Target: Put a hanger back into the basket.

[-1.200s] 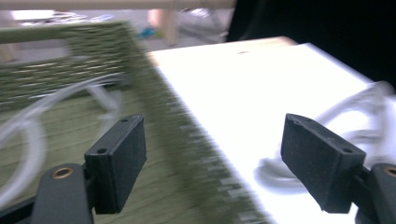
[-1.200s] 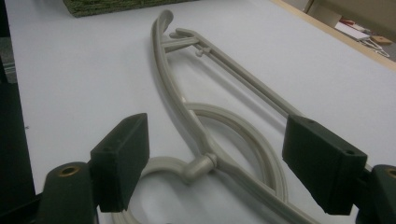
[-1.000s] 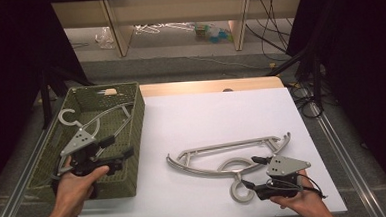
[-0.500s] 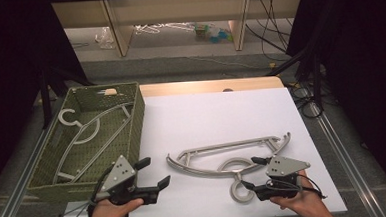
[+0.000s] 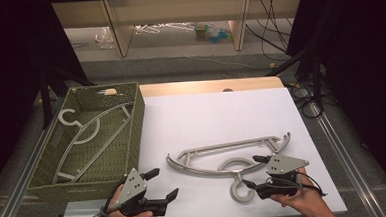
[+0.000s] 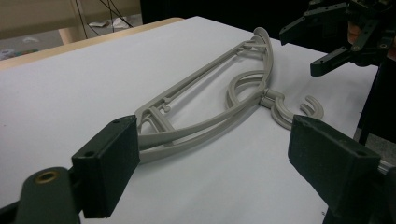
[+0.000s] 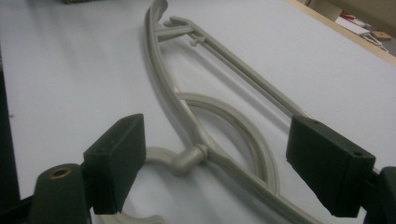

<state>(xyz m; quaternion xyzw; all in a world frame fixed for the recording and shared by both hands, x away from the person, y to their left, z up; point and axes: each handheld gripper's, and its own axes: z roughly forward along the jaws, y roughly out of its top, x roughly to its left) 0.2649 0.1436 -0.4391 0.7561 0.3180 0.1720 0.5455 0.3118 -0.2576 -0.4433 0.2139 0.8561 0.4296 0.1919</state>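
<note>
The worktop [image 5: 221,112] is covered by a white sheet, with bare wood showing along its far edge. A grey hanger [image 5: 228,154] lies flat near the near right corner. A green woven basket [image 5: 139,126] stands along the left edge.

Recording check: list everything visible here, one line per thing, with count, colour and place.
Hanger on sheet: 1, grey, lying flat on the white sheet between the two claws.
Hanger in basket: 1, grey, inside the basket.
Basket: 1, olive green woven, left of the sheet.
Sheet: 1, white, covering the tabletop.
Table: 1, pale wood, edge showing beyond the sheet.
Left claw: 1, black, jaws open, near front left, empty.
Right claw: 1, black, jaws open, beside the hanger's hook, empty.
</note>
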